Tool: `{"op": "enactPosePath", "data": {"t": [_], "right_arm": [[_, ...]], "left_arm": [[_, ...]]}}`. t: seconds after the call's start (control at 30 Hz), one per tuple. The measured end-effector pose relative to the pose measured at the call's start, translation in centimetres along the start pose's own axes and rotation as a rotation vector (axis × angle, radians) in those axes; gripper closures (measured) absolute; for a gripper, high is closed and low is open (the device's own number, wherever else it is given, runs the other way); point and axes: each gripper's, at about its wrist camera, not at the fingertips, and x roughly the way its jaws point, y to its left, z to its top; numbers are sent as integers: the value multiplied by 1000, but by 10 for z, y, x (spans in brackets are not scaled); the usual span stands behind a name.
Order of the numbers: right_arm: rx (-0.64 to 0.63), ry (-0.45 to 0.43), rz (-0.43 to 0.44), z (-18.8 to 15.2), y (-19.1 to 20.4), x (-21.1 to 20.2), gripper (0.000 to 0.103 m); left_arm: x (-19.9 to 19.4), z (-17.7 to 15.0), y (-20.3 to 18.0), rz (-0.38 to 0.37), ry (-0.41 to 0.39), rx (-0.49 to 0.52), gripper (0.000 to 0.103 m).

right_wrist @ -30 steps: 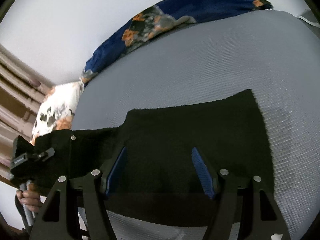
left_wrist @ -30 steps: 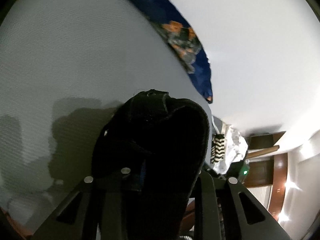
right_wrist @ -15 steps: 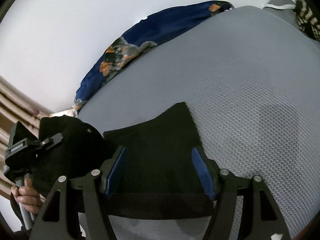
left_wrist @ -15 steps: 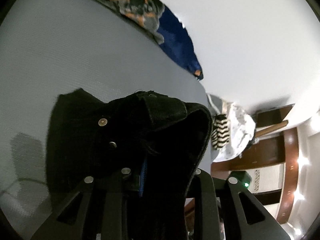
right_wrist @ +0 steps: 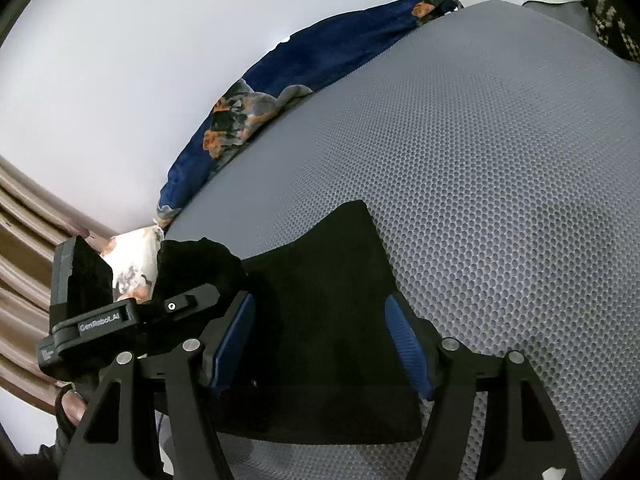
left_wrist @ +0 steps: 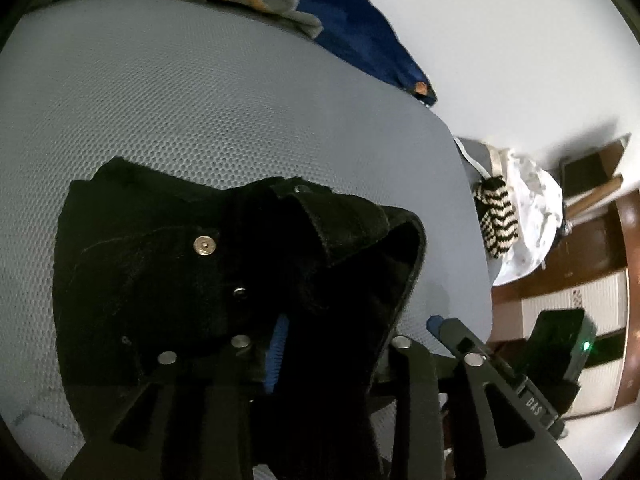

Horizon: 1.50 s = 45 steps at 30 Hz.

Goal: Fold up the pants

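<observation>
The black pants [left_wrist: 168,264] lie on the grey mesh bed surface [left_wrist: 200,92]. In the left wrist view their waistband with a silver snap button [left_wrist: 205,247] is bunched up between my fingers. My left gripper [left_wrist: 320,344] is shut on this waistband fabric and holds it above the folded part. In the right wrist view a flat black part of the pants [right_wrist: 320,308] lies under my right gripper [right_wrist: 320,344], which is open with its blue pads [right_wrist: 408,348] apart over the cloth. The left gripper [right_wrist: 132,316] shows at the left there, with black fabric bunched in it.
A blue floral pillow [right_wrist: 304,76] lies along the far edge of the bed by the white wall. A white patterned pillow [right_wrist: 136,264] lies at the left. A striped cloth [left_wrist: 498,216] and white items sit beyond the bed's edge, over a wooden floor.
My left gripper has carried the waistband over the pants toward my right gripper, and the visible flat part of the pants has grown shorter. My right gripper stays open.
</observation>
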Motion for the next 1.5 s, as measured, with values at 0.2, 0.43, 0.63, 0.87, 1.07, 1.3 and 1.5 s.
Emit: {"op": "enactPosePath", "data": {"t": [0.2, 0.43, 0.63, 0.87, 1.07, 1.3, 1.5], "right_arm": [[4, 14, 6, -6, -1, -1, 37], [-32, 127, 75, -7, 3, 16, 37], [-127, 247, 102, 1, 7, 49, 37], [-147, 298, 108, 16, 0, 79, 37], [-131, 320, 207, 28, -1, 102, 43], [-79, 315, 271, 30, 11, 106, 90], [-98, 216, 247, 34, 30, 59, 93]], "left_arm": [[-20, -4, -17, -74, -58, 110, 42], [-60, -8, 14, 52, -162, 102, 38], [-84, -24, 76, 239, -209, 15, 38], [-91, -45, 128, 311, -191, -92, 38], [-84, -55, 135, 319, -181, -127, 38], [-75, -55, 129, 304, -162, -112, 38], [-74, -43, 121, 282, -182, -92, 38]]}}
